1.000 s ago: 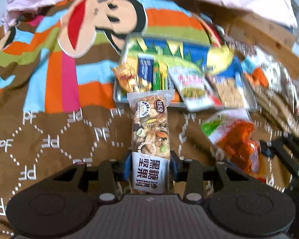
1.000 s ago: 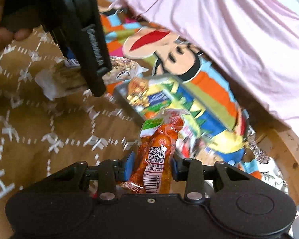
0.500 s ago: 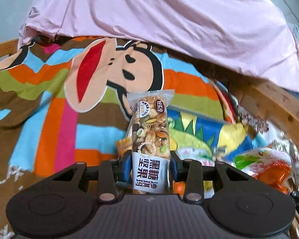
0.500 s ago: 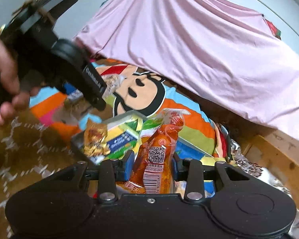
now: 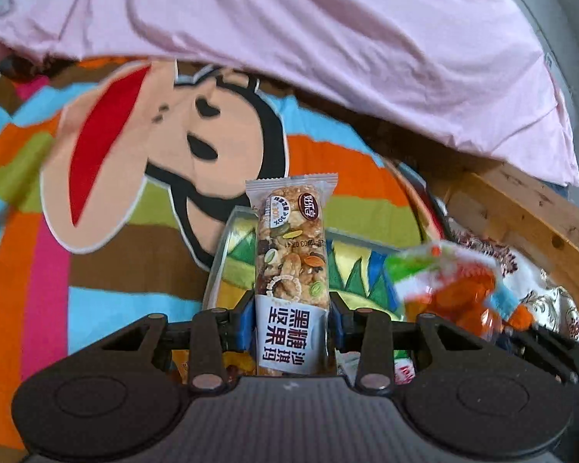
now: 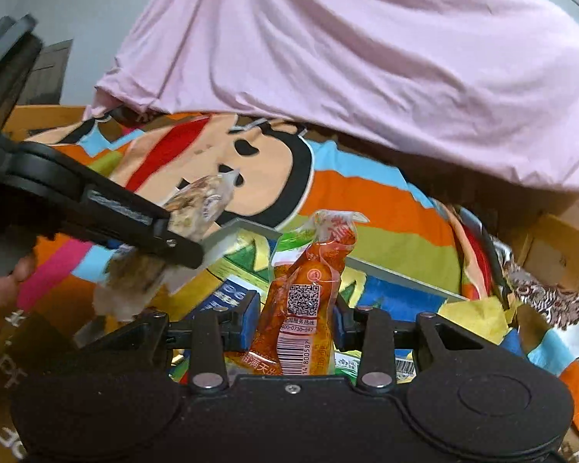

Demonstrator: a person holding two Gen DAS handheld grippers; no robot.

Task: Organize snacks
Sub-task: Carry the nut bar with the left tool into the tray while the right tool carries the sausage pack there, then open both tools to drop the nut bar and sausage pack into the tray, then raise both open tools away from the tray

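Note:
My left gripper (image 5: pixel 292 318) is shut on a nut bar (image 5: pixel 292 258) in a clear wrapper with a white label, held upright over the near end of a grey tray (image 5: pixel 222 254) with a printed cartoon liner. My right gripper (image 6: pixel 292 322) is shut on an orange snack packet (image 6: pixel 307 289) bearing a QR code, also above the tray (image 6: pixel 401 276). The left gripper (image 6: pixel 166 243) with its nut bar (image 6: pixel 200 208) shows at the left of the right wrist view; the orange packet (image 5: pixel 455 293) appears blurred at the right of the left wrist view. Other snacks lie in the tray below the fingers.
The tray sits on a striped blanket (image 5: pixel 108 177) with a big cartoon monkey face. A pink sheet (image 5: pixel 328 50) hangs behind it. A wooden frame (image 5: pixel 521 208) runs along the right, with patterned cloth (image 6: pixel 536 293) beside it. A hand (image 6: pixel 0 289) holds the left gripper.
Both grippers, each still shut on its snack, have advanced from over the brown blanket to above the tray. The views now face more toward the pink sheet.

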